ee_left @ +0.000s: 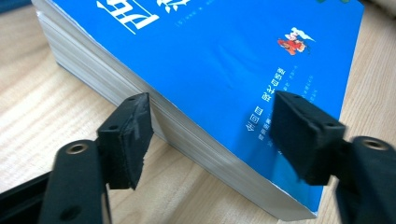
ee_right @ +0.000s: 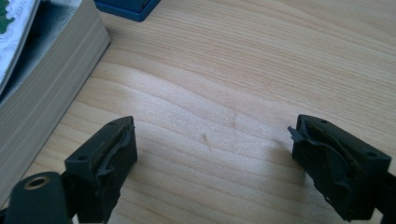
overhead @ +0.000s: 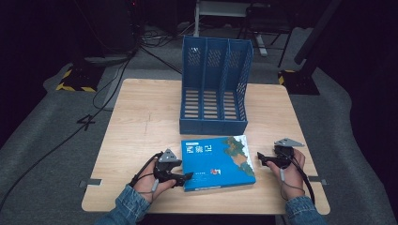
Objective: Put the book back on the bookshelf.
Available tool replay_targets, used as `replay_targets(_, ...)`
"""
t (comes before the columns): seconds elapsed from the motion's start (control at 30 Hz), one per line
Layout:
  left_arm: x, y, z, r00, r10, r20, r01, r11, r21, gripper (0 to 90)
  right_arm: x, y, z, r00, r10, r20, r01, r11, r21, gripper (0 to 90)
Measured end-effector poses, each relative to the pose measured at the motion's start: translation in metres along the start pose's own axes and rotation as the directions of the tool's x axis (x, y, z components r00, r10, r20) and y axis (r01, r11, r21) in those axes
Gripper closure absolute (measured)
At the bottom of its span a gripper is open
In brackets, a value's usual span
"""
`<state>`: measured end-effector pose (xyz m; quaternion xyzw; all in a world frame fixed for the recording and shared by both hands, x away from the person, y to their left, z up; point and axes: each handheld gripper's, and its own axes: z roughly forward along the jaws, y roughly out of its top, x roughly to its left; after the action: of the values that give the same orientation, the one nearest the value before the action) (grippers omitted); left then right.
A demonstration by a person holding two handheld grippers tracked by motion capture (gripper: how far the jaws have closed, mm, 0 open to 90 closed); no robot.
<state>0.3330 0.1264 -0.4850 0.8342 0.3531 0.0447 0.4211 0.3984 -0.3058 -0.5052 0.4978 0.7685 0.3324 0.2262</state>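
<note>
The book, lower centre, is thick, stiff and heavy; the left gripper straddles its corner unclamped, and the right gripper gapes empty.

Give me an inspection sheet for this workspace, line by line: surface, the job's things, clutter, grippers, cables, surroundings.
Surface: light wooden table, bare around the work.
Job's things: thick blue paperback book lying flat, cover up, near the front edge; blue perforated plastic three-slot file rack upright behind it, slots empty.
Clutter: nothing seen.
Grippers: left gripper straddles the book's lower left corner, one jaw beside the page edge, one over the cover, pads not pressing. Right gripper open over bare wood, right of the book.
Cables: black gripper leads trail along both hands; black cables run across the floor at left.
Surroundings: grey floor covering, dark room, stand bases beyond.
</note>
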Motion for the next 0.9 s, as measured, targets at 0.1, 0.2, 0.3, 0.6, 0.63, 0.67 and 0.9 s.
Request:
replay_targets(0.1,-0.002,0.002,-0.004,0.9991,0.04,-0.017,-0.04,0.9991,-0.01,36.9,0.0,0.0,0.0,1.0,-0.002,-0.001,0.002,1.0,0.0,14.0)
replay_targets(0.2,-0.004,0.004,-0.006,0.9988,0.047,-0.013,-0.047,0.9987,-0.021,38.9,0.0,0.0,0.0,1.0,-0.003,0.0,0.003,1.0,-0.001,14.0)
replay_targets(0.3,-0.006,0.006,-0.009,0.9982,0.059,-0.01,-0.059,0.9974,-0.042,40.6,0.0,0.0,0.0,1.0,-0.003,-0.001,0.003,1.0,-0.001,14.0)
replay_targets(0.6,-0.007,0.012,-0.01,0.9967,0.082,-0.003,-0.082,0.9947,-0.062,44.9,0.021,0.005,-0.01,0.9839,-0.178,-0.015,0.178,0.984,-0.01,31.2)
replay_targets(0.63,-0.006,0.013,-0.009,0.9967,0.081,-0.003,-0.081,0.9945,-0.065,45.0,0.027,0.007,-0.014,0.9805,-0.194,-0.03,0.193,0.981,-0.033,31.2)
replay_targets(0.67,-0.006,0.013,-0.009,0.9967,0.081,-0.003,-0.081,0.9945,-0.065,45.3,0.027,0.007,-0.014,0.9805,-0.194,-0.03,0.193,0.981,-0.033,31.2)
replay_targets(0.9,-0.002,0.015,0.001,0.9954,0.093,-0.021,-0.094,0.9933,-0.067,47.5,0.064,0.028,-0.052,0.9627,-0.215,-0.164,0.182,0.963,-0.197,30.0)
